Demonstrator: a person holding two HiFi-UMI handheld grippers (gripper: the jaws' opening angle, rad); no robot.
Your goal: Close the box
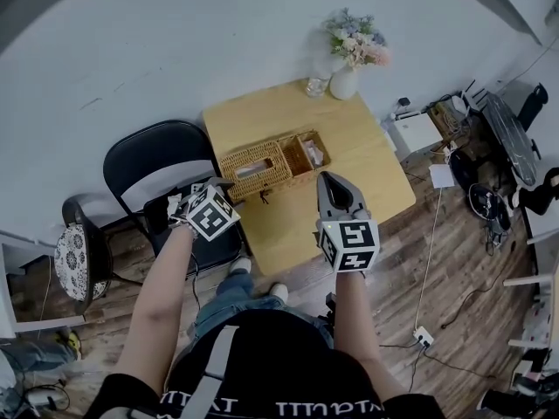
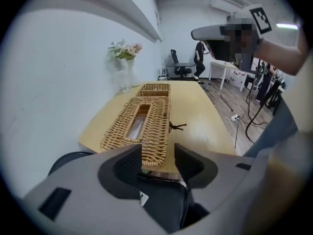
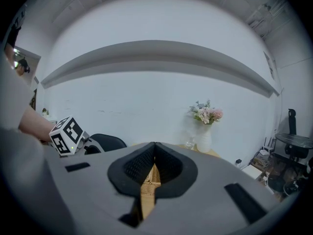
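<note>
Wicker on a pale wooden table (image 1: pixel 367 160): that's the box (image 1: pixel 255 168), lying along the back-left part, slotted lid apparently flat down already. Looks mostly shut, going by that lid. Only a little dark tie (image 2: pixel 177 126) sticking out loose at the front side, so probably just the fastening left to do.

Got the left gripper (image 2: pixel 157 155) spread apart just off the box's near short end, pinching nothing. Lined up with that end, likely to steady it or nudge it square.

Holding the right gripper (image 3: pixel 154 146) pressed together, tips meeting, nothing between them, poised over bare table in front of the box. Closed like that, probably meant as a poker for pushing, not grabbing.

Can't tell whether the small open basket (image 1: pixel 306 154) touching the far end belongs to the box. No worry about the vase of flowers (image 1: pixel 349 55), well apart at the back.
</note>
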